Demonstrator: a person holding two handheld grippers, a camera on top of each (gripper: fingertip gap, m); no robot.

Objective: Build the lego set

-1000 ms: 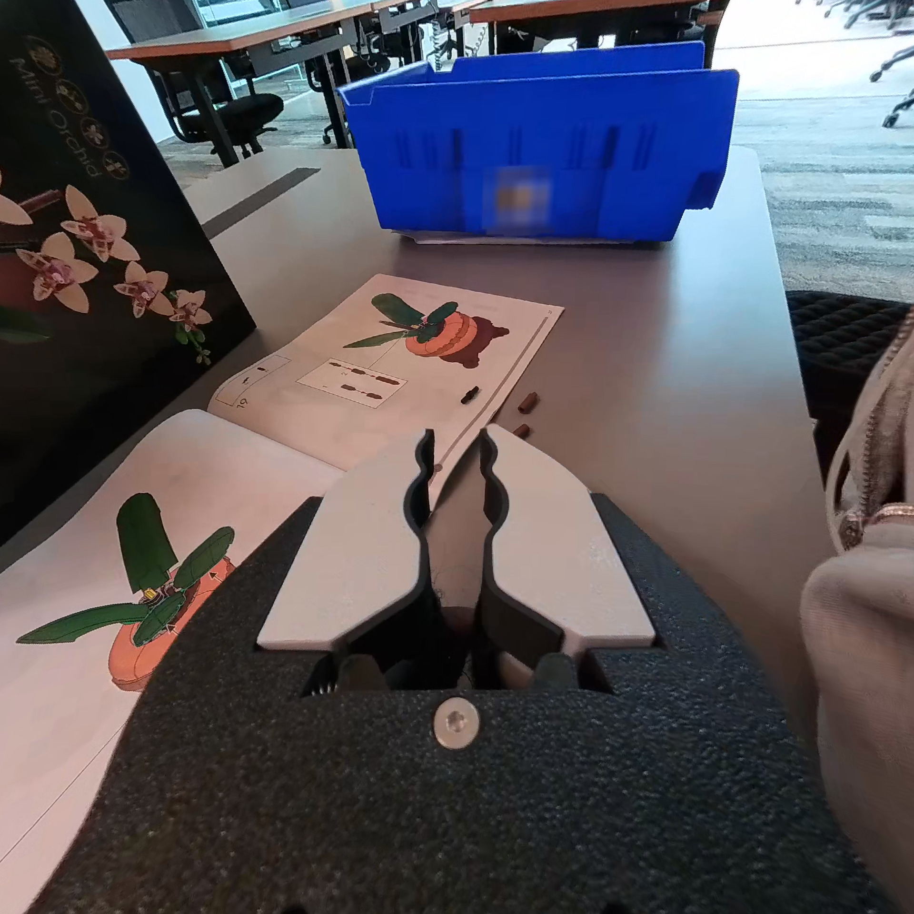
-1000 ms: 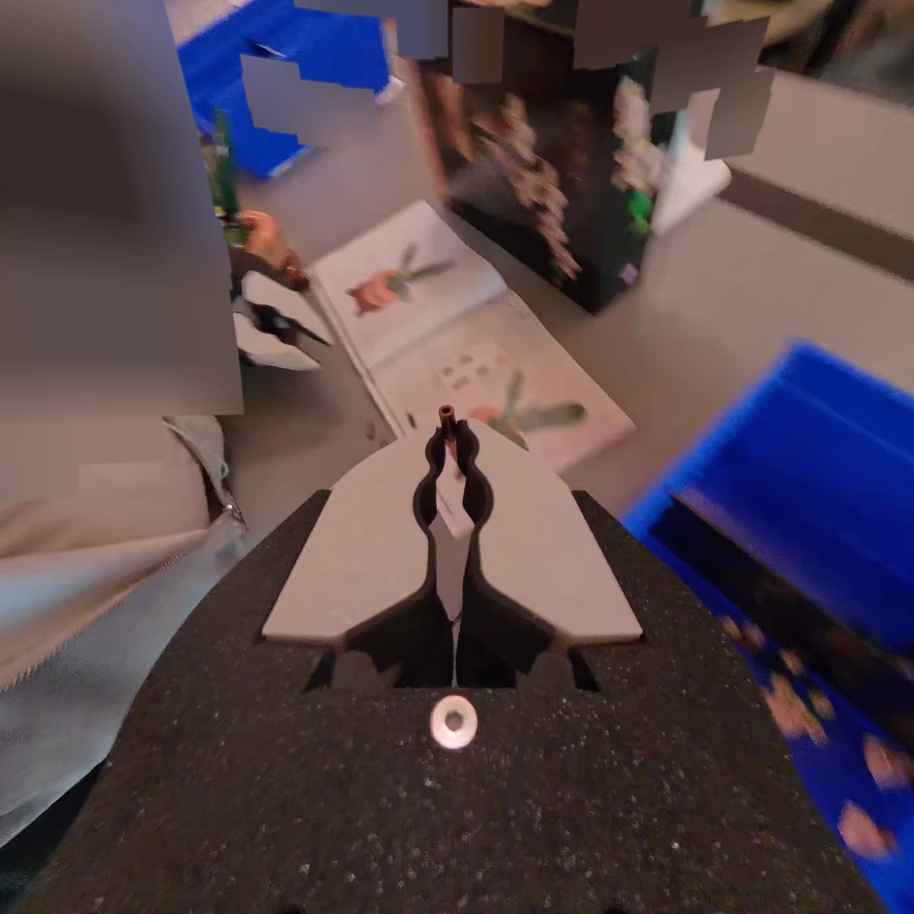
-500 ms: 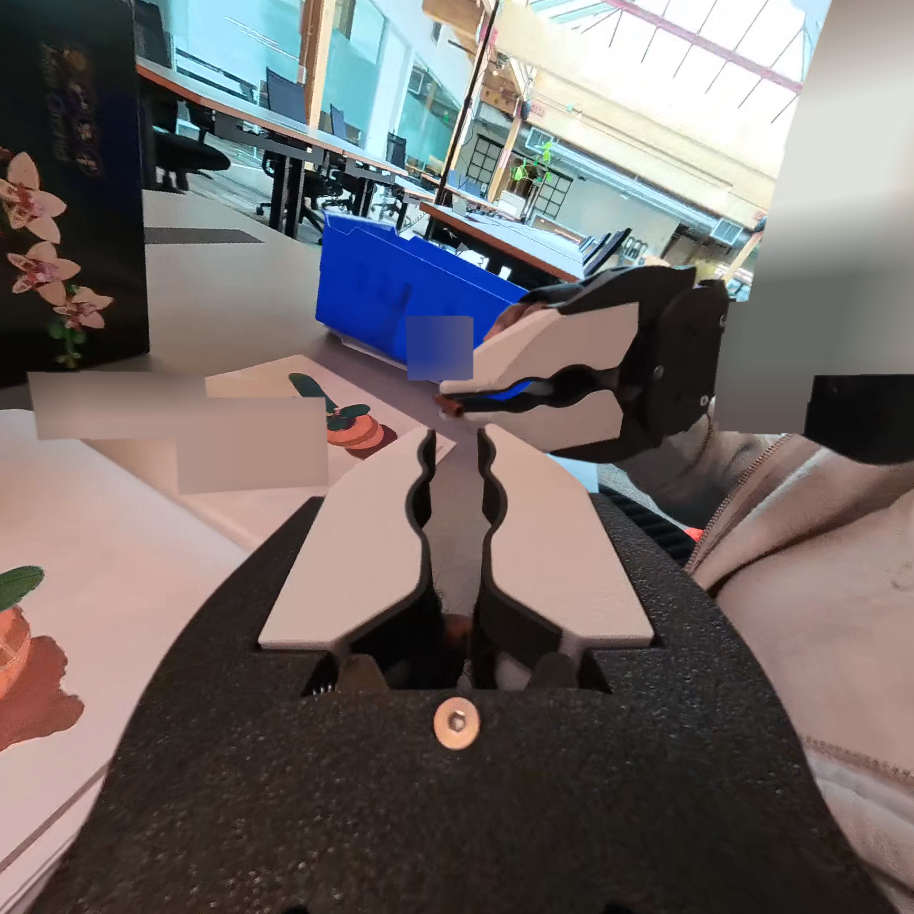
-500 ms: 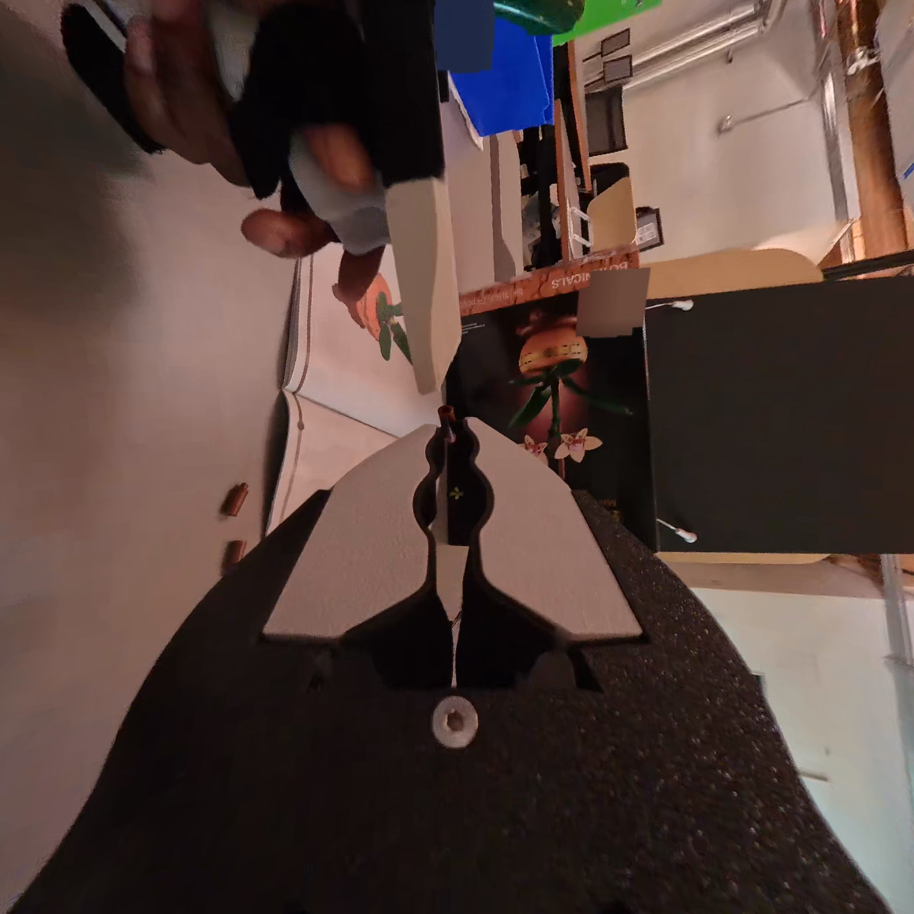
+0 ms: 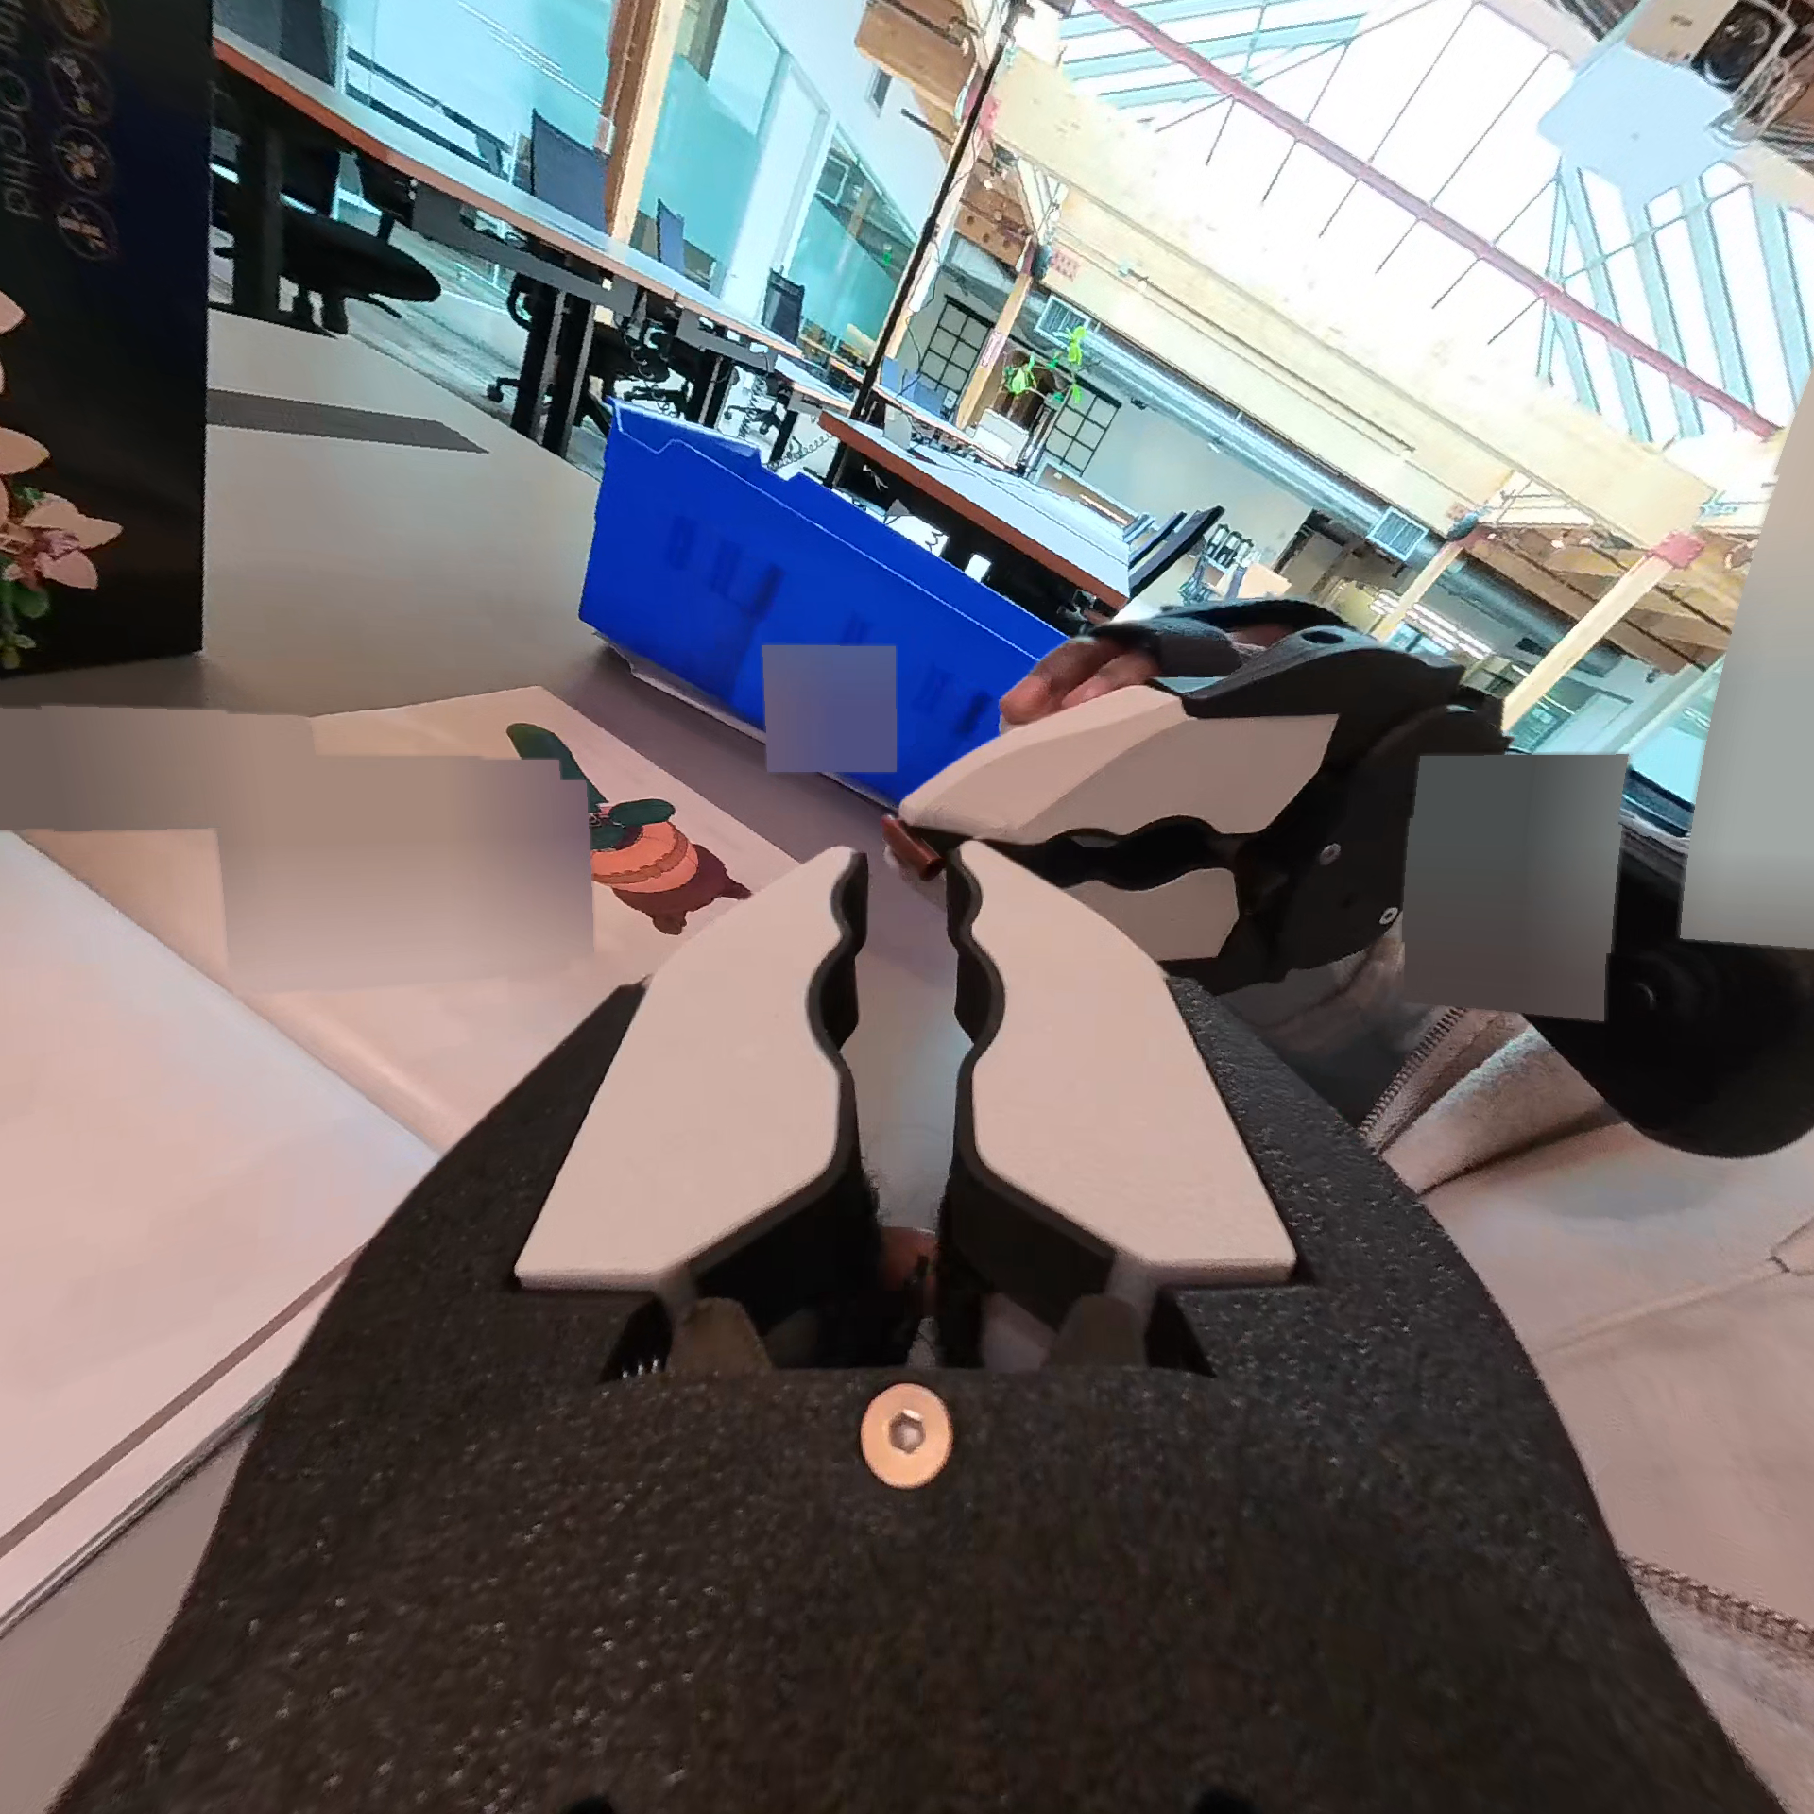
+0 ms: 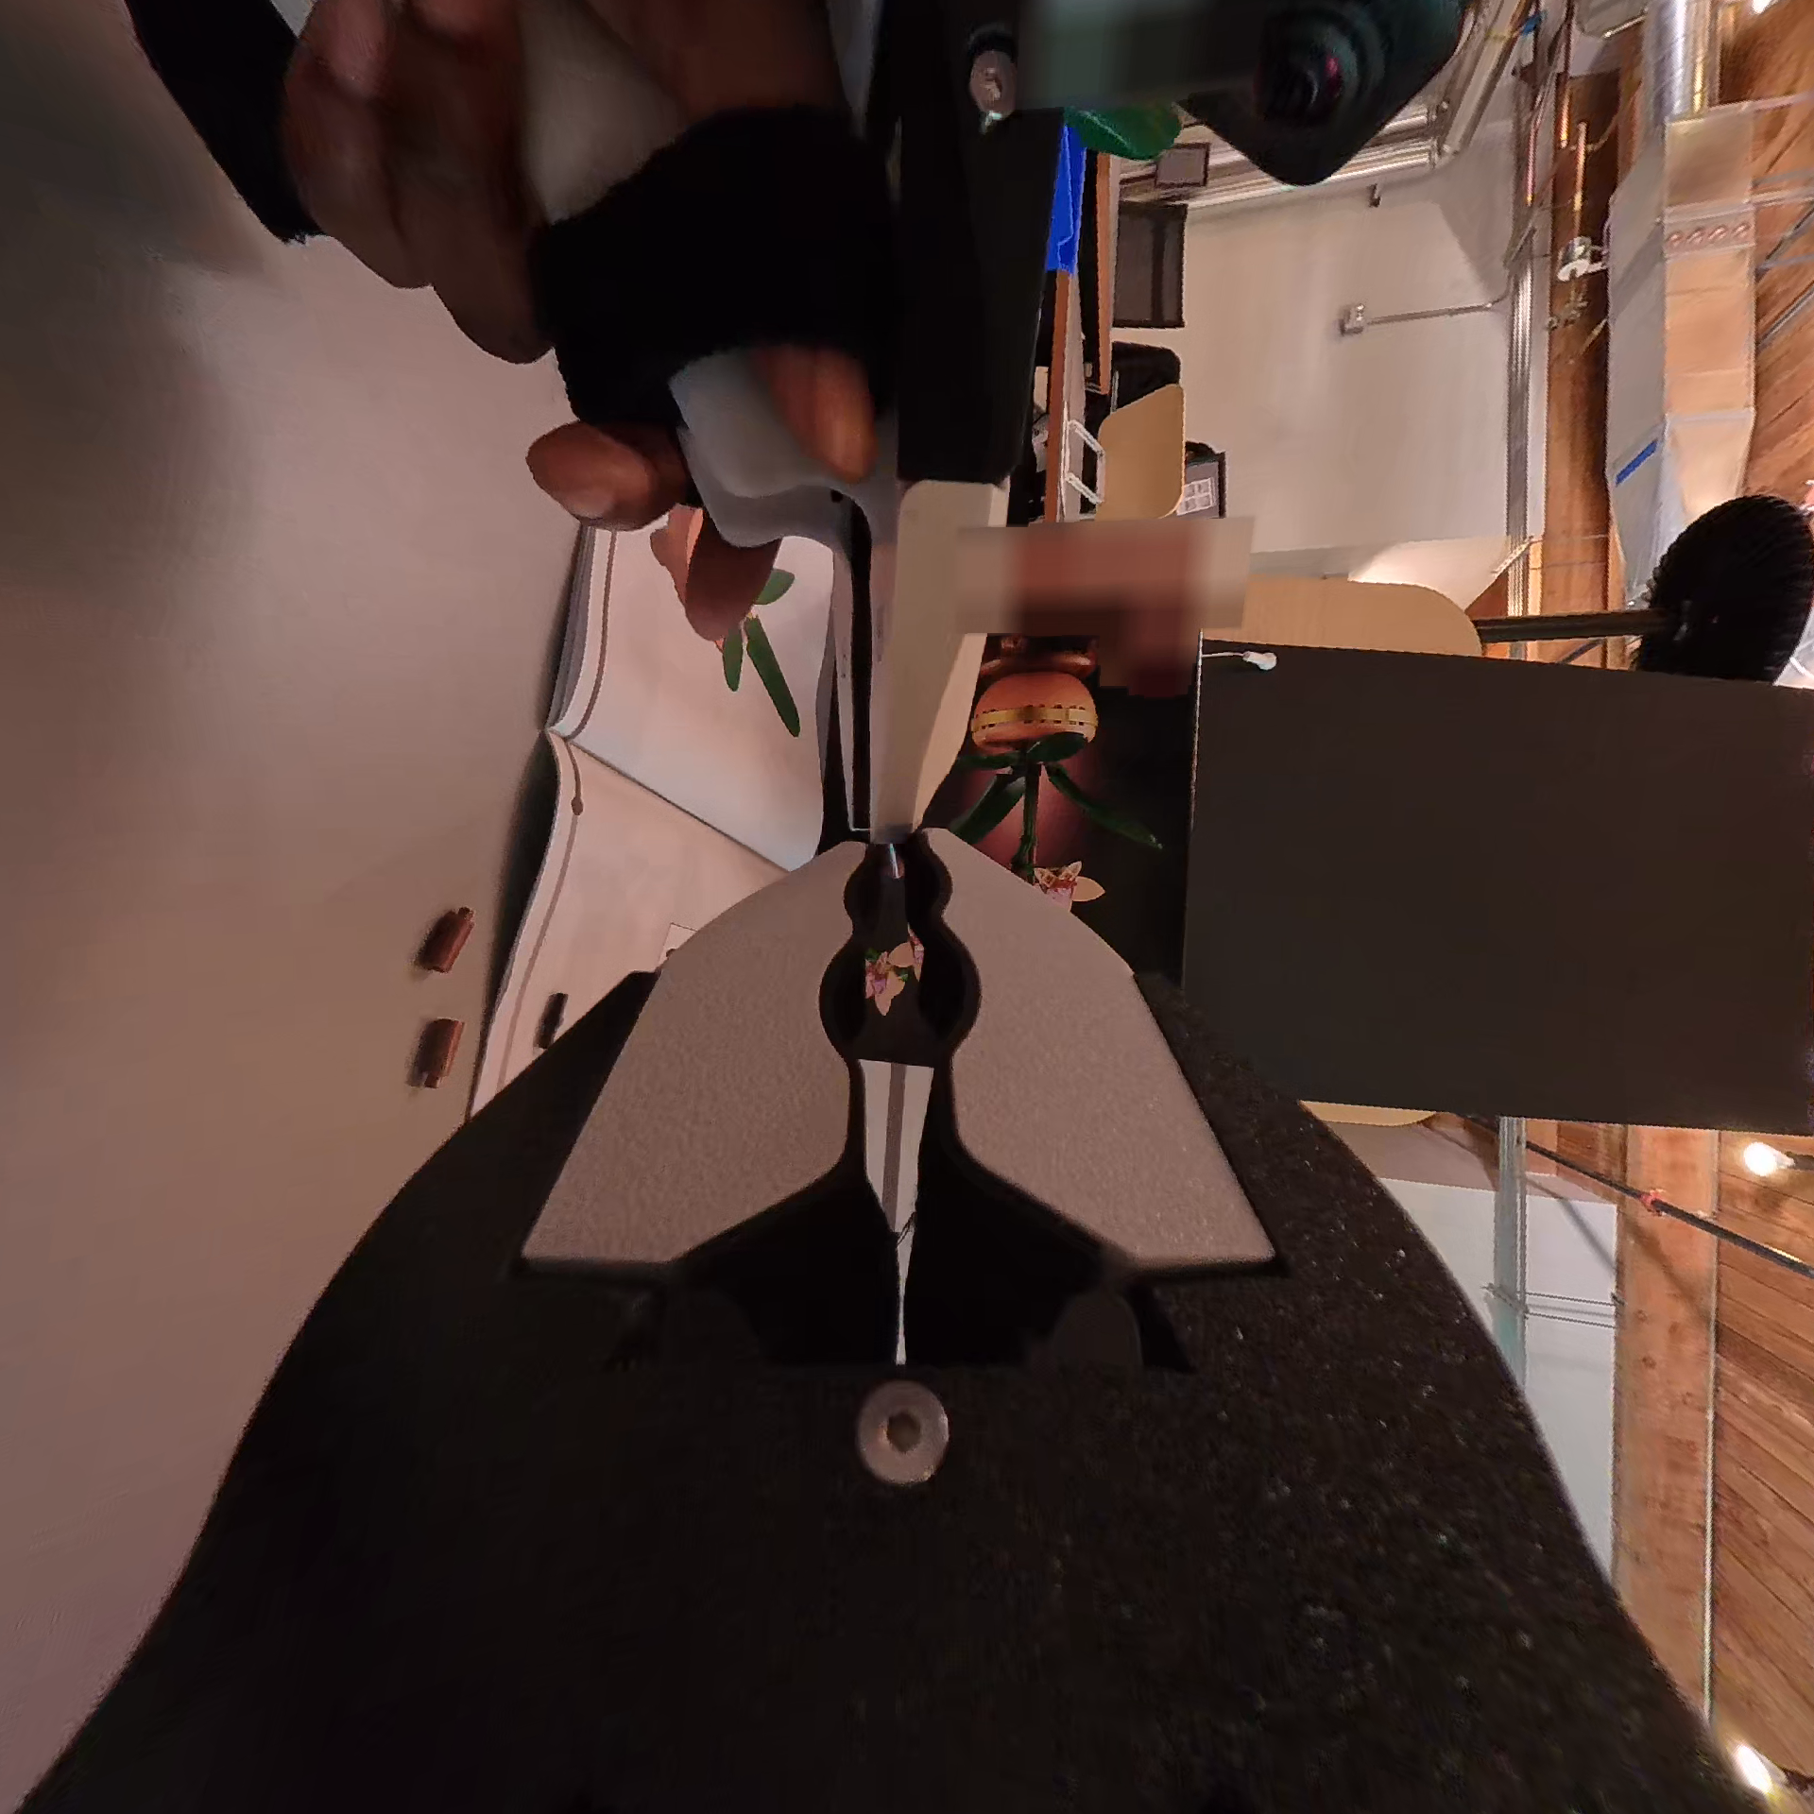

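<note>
Lego pegs (image 6: pixel 447 939): three loose on table, one in right gripper (image 5: pixel 918 852)

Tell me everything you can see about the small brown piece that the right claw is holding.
The small brown piece is a short, reddish-brown peg that looks like plastic, with a rounded, tube-like end. It is pinched at the very tip of the right claw, jutting out past the fingertips, lifted off the table. It sits just ahead of the open left claw, without visibly touching it. Its rear is hidden.

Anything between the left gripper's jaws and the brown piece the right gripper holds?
No. In the left wrist view the left gripper sits open, and only bare air separates it from the brown piece.
</note>
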